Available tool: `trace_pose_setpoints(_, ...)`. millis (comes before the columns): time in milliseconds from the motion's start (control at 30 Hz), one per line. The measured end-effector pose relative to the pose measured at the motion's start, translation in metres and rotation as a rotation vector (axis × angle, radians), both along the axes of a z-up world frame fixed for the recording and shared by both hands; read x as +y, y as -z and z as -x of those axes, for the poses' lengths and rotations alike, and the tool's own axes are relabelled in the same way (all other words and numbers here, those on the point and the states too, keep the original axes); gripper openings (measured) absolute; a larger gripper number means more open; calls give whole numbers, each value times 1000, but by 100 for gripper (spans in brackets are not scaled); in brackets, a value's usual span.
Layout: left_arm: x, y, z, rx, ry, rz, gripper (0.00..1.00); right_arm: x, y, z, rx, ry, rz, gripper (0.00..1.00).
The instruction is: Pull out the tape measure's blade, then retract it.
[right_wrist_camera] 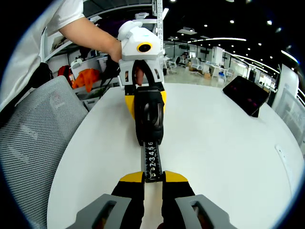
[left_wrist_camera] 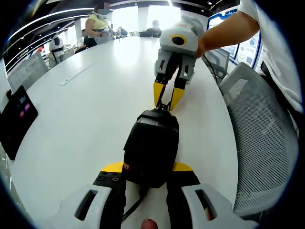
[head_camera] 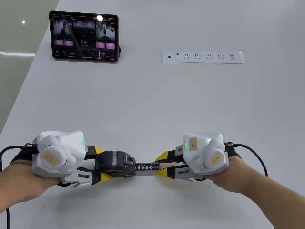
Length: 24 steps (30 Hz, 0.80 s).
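Head view: my left tongs [head_camera: 102, 163] clamp the tape measure [head_camera: 118, 163], my right tongs [head_camera: 161, 165] pinch its short drawn blade [head_camera: 147, 167]; beyond the tape measure, open bench [head_camera: 157, 105] reaches a power strip [head_camera: 202, 57].

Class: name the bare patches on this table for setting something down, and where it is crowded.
Free: the middle of the table, between the tablet and power strip behind and the tape measure in front; the gap between tablet and strip. Crowded: the near edge, where left tongs clamp the tape measure and right tongs pinch its blade.
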<state>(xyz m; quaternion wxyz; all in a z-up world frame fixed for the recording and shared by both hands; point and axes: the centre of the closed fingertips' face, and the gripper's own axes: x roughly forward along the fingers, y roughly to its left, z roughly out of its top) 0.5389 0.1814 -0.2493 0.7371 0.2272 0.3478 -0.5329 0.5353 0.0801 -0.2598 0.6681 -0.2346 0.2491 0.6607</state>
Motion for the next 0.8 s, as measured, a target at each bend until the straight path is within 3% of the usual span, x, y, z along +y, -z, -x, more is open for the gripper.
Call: trace_pose_setpoints(800,-1,0,0,2,5,-7,28,-27,2,-2,-10,11,37,9)
